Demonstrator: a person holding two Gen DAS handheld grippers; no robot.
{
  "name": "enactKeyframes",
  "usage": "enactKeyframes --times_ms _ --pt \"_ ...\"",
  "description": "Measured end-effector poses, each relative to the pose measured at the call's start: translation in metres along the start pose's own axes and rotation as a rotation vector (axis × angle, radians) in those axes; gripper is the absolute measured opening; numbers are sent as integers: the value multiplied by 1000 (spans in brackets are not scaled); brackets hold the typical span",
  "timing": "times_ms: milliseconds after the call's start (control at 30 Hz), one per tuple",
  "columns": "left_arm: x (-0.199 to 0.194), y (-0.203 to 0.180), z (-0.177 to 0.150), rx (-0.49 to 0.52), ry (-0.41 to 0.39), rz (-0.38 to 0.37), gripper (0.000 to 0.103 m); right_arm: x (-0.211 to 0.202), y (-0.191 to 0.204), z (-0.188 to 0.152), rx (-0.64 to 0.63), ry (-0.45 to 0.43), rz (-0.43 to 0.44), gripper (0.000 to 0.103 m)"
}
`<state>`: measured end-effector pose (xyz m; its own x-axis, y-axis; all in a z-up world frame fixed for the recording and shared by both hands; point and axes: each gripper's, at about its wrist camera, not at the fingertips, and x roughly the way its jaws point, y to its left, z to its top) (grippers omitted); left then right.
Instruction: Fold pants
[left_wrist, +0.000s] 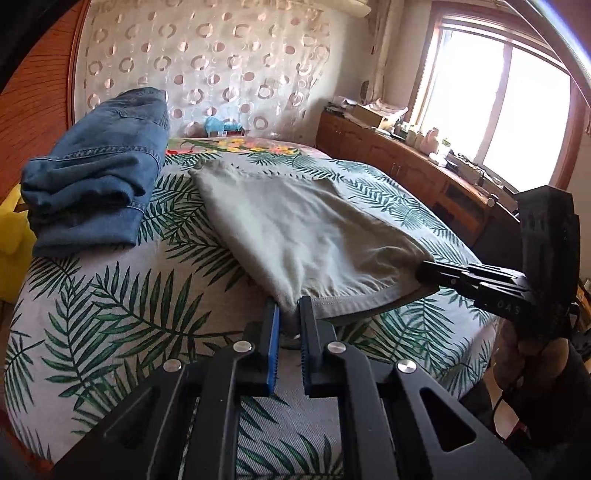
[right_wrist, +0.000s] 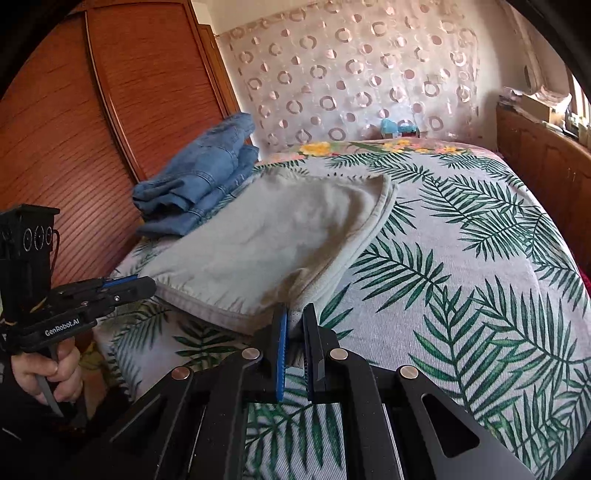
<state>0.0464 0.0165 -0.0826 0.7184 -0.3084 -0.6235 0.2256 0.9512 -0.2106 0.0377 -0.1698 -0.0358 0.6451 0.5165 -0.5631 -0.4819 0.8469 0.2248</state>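
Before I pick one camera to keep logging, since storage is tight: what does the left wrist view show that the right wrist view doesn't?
Only the left wrist view shows the bright window, the cluttered top of the wooden cabinet under it, and something yellow beside the bed.

Only the right wrist view shows the hand holding the left gripper.

Both show the beige pants on the leaf-print bedspread, the folded jeans, the circle-patterned curtain, and both grippers, the right gripper included, shut on the pants' near hem.
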Motion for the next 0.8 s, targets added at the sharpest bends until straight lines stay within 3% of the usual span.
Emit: enactKeyframes --times_ms 800 --pt "-46 -24 -2 78 -39 -54 11 -34 4 -13 -44 -27 28 7"
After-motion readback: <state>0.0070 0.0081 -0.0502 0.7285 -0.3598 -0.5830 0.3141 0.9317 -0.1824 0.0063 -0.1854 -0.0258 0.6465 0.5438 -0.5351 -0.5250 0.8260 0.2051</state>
